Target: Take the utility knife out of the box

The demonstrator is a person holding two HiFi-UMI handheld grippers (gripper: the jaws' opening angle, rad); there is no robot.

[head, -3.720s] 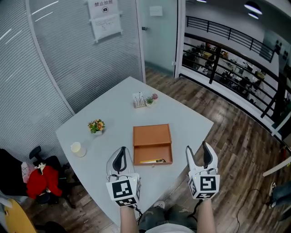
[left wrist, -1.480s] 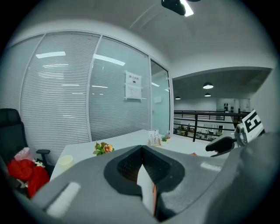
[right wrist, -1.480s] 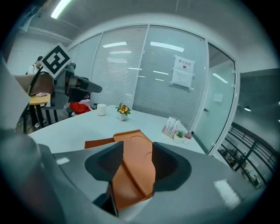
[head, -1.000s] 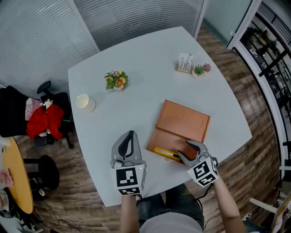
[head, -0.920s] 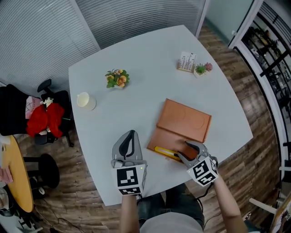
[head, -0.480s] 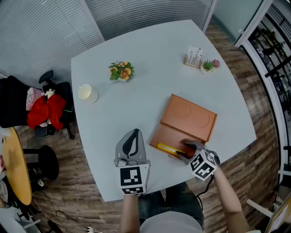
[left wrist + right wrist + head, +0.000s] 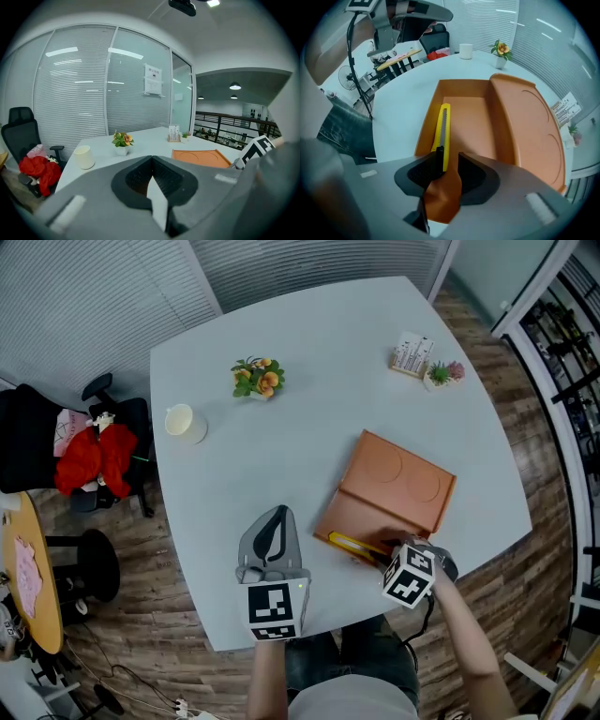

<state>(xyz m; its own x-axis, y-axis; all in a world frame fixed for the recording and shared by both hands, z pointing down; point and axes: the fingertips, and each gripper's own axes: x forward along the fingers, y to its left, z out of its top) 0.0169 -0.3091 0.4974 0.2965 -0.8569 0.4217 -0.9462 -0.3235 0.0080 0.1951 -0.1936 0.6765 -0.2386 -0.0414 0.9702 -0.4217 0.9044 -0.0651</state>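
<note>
In the head view the utility knife point(image 7: 351, 544), a slim yellow bar, lies along the near edge of the open orange box point(image 7: 417, 486), on the desk point(image 7: 309, 334) toward its near right side. The right hand-held gripper point(image 7: 396, 557) is tipped down into the tray at the knife's right end, its forearm reaching in from the lower right; the left hand-held gripper point(image 7: 273, 517) hangs over bare desk left of the box, pointing away from the person. In the left gripper view, the left hand-held gripper point(image 7: 151, 161) is clenched, pads meeting with nothing between them, level above the desk and aimed toward a white cup point(image 7: 84, 156) and a flower pot point(image 7: 121, 142). In the right gripper view the knife point(image 7: 443, 129) shows a yellow body with a grey central slider track and a dark near end, lying beside the tray's wall. The right hand-held gripper point(image 7: 447, 159) is released, jaws slightly apart, the knife's dark end between them against one pad, orange tray floor showing beside the other.
</note>
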